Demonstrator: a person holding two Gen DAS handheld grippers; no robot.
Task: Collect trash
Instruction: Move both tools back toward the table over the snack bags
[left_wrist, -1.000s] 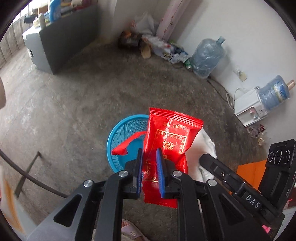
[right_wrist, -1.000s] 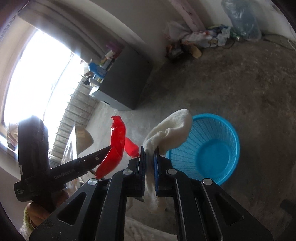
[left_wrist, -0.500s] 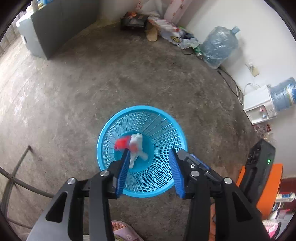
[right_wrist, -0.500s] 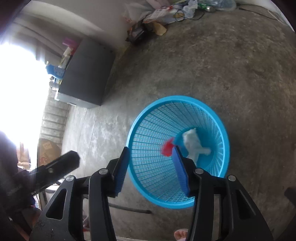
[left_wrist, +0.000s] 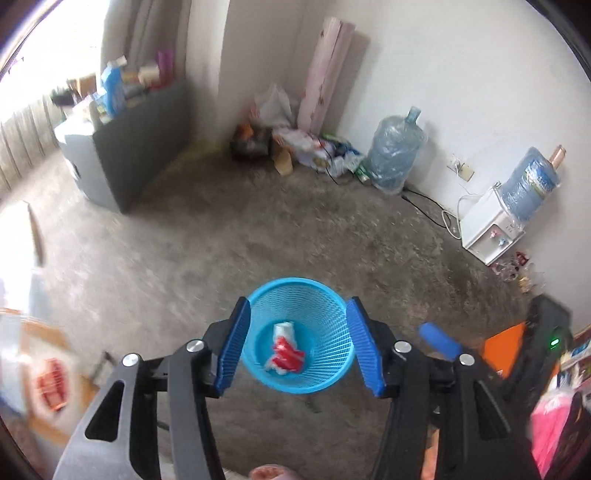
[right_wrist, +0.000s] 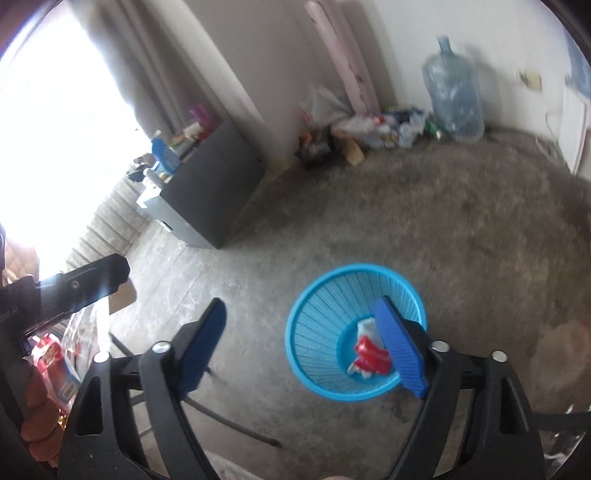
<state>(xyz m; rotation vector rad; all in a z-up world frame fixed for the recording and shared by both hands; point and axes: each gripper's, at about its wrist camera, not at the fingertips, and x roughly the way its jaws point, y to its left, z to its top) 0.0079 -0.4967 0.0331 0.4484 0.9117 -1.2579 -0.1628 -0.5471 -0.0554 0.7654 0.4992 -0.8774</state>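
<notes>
Both sets of jaws stand apart with nothing between the pads, and both have just been opening. Seen from its own wrist camera, the left gripper (left_wrist: 297, 345) frames the blue basket (left_wrist: 325, 384) on the floor below without touching it; the right gripper (right_wrist: 301, 345) is spread wider and hangs above and to the left of the same basket (right_wrist: 317, 384), its right pad crossing in front of the far side of the rim in the picture.

As for progress, 2 pieces of trash lie at the bottom of the basket: a red wrapper (left_wrist: 288, 352) and a white crumpled piece (left_wrist: 282, 328) partly under it, touching. In the right wrist view the same red wrapper (right_wrist: 371, 356) and white piece (right_wrist: 365, 326) show just left of the blue pad. That drop looks finished, with neither gripper holding anything.

What remains is harder to judge. A heap of bags and packaging (left_wrist: 306, 144) sits against the far wall beside a large water bottle (left_wrist: 393, 158), well away from the basket, and red-printed packets (right_wrist: 55, 354) lie at the left edge of the right wrist view. Whether these count as trash to collect I cannot tell. If they do, most of the job is ahead.

Apart from those 2 items, the basket holds nothing visible.
</notes>
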